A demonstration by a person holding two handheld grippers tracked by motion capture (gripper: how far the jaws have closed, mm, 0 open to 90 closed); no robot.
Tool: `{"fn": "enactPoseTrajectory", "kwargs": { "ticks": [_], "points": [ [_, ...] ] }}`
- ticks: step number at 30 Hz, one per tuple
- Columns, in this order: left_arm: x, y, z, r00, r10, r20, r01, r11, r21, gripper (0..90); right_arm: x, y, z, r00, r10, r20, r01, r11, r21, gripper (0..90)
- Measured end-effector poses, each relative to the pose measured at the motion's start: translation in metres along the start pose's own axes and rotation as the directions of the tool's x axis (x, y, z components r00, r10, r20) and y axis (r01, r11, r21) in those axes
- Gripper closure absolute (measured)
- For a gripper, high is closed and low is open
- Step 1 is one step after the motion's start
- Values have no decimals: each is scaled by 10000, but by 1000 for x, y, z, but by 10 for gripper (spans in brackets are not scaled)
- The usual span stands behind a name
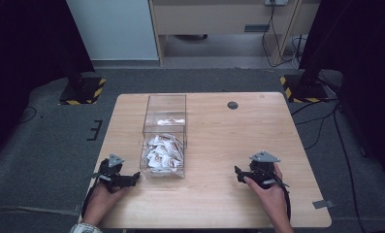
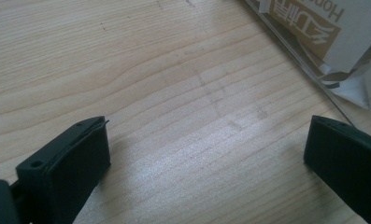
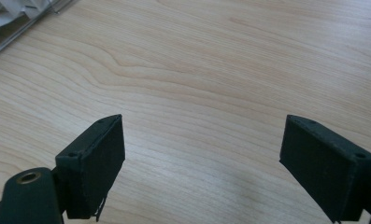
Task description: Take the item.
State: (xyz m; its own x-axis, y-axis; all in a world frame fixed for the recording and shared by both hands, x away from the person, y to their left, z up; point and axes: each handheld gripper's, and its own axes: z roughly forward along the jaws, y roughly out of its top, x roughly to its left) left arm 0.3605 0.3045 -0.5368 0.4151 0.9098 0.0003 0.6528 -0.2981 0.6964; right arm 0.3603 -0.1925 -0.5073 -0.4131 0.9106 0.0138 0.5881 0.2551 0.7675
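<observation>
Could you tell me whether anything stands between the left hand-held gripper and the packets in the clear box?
Yes: the clear box's near wall separates the left hand-held gripper from the packets; its top looks open.

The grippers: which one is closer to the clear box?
The left gripper, almost beside the clear box of packets. The right gripper sits farther away.

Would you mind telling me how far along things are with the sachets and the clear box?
Done: nothing visibly. The sachets all sit in the clear box's near compartment; the far one looks empty. In hand: nothing; the left gripper and right gripper rest open on the table. Left: apparently everything.
</observation>
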Motion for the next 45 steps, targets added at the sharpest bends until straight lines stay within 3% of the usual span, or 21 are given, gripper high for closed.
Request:
{"fn": "enactPoseTrajectory", "kwargs": {
  "ticks": [14, 16, 19, 20, 30, 36, 39, 45],
  "points": [
    [0, 0, 0, 10000, 2, -10, -2, 10000, -1, 0, 15, 11, -3, 9990, -301, -321, 299, 9995, -65, 184],
    [0, 0, 0, 10000, 4, -11, -4, 10000, -1, 0, 17, 14, -2, 9989, -242, -395, 244, 9997, 37, 243],
    [0, 0, 0, 10000, 3, -11, -3, 10000, -4, 0, 18, 16, 0, 9978, -284, -594, 295, 9994, 171, 263],
    [0, 0, 0, 10000, 2, -11, -2, 10000, -3, 0, 19, 19, 1, 9971, -523, -550, 539, 9981, 286, 279],
    [0, 0, 0, 10000, -2, -20, 2, 10000, 0, 0, 34, 41, 10, 9907, -979, -940, 1037, 9929, 589, 341],
    [0, 0, 0, 10000, -8, -26, 8, 10000, -3, 0, 44, 53, 15, 9871, -1188, -1077, 1264, 9898, 658, 335],
    [0, 0, 0, 10000, -8, -25, 8, 10000, -3, 0, 53, 61, 18, 9815, -1289, -1413, 1390, 9882, 638, 276],
    [0, 0, 0, 10000, -13, -24, 13, 10000, -7, 0, 61, 68, 20, 9828, -1268, -1343, 1352, 9893, 554, 240]
  ]
}}
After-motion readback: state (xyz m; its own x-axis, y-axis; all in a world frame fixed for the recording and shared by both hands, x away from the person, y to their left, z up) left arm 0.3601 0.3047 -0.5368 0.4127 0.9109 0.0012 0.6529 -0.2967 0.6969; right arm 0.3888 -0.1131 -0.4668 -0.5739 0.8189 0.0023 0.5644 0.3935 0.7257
